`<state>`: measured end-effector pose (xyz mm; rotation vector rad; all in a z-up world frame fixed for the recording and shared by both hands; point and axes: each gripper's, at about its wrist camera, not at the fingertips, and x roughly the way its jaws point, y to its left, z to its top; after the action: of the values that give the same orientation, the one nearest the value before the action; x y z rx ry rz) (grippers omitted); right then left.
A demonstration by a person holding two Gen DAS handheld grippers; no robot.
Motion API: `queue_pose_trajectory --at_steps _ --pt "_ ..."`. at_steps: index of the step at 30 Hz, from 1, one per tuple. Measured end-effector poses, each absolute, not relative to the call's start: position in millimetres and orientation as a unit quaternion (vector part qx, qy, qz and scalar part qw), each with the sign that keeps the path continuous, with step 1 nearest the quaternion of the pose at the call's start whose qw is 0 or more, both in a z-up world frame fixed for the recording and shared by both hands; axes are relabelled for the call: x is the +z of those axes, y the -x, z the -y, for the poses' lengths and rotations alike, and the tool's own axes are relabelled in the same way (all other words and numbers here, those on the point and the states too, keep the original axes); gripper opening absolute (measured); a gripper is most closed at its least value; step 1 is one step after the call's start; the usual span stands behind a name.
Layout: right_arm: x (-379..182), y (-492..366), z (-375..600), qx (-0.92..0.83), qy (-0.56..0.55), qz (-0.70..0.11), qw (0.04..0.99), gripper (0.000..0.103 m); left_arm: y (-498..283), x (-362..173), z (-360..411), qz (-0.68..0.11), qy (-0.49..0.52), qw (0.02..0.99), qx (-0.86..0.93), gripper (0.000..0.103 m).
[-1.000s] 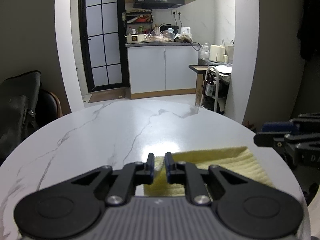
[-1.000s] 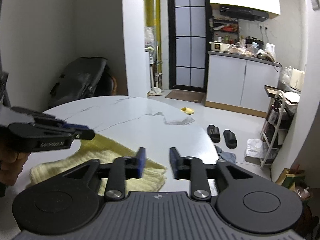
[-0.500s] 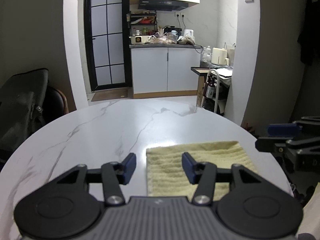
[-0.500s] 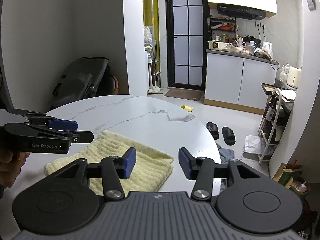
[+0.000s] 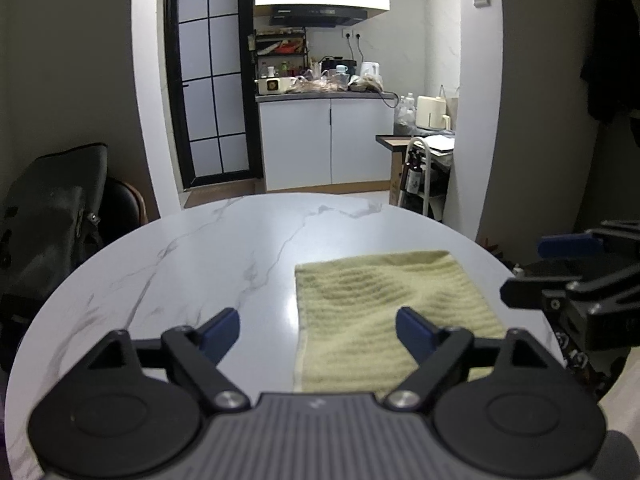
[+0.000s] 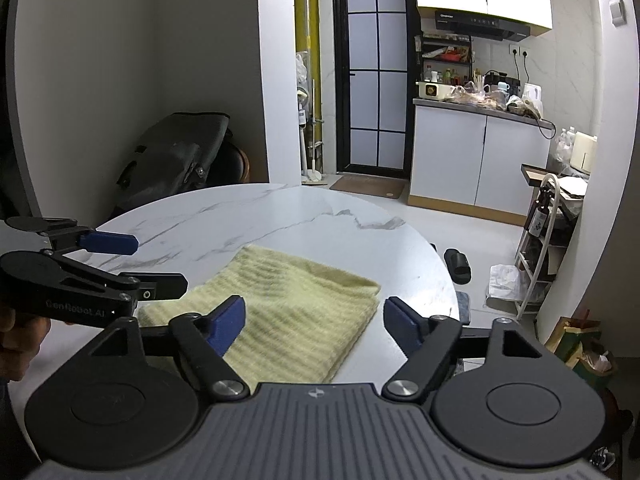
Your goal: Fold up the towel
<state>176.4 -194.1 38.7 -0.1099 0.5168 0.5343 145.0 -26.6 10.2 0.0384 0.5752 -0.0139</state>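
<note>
A pale yellow ribbed towel (image 5: 384,312) lies folded flat on the round white marble table (image 5: 208,264), near its right front edge. It also shows in the right wrist view (image 6: 296,312). My left gripper (image 5: 318,330) is open and empty, raised above the towel's near left edge. My right gripper (image 6: 314,322) is open and empty, raised above the towel's near right part. The right gripper shows at the right of the left wrist view (image 5: 568,272). The left gripper shows at the left of the right wrist view (image 6: 132,264).
A dark bag on a chair (image 5: 52,216) stands behind the table at the left. A kitchen counter (image 5: 324,140) and a black glass door (image 5: 212,96) are at the back. A rack with bottles (image 6: 548,240) and slippers (image 6: 456,266) are on the floor at the right.
Both grippers have opened wide and drawn back and up from the towel. The left one let go of the towel's edge, and the towel now lies flat.
</note>
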Motion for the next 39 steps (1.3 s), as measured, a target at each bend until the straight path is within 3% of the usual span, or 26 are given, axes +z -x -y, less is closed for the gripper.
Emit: queue_pose_trajectory --at_steps 2,10,39 --pt "39 -169 194 0.258 0.056 -0.252 0.931 0.093 -138 10 26 -0.286 -0.017 0.958 -0.008 0.094" --pt "39 -140 191 0.248 0.068 -0.249 0.934 0.102 -113 7 26 -0.296 -0.012 0.955 -0.004 0.1" --pt "19 -62 186 0.226 0.057 -0.238 0.943 0.102 -32 -13 29 -0.29 -0.02 0.957 -0.01 0.103"
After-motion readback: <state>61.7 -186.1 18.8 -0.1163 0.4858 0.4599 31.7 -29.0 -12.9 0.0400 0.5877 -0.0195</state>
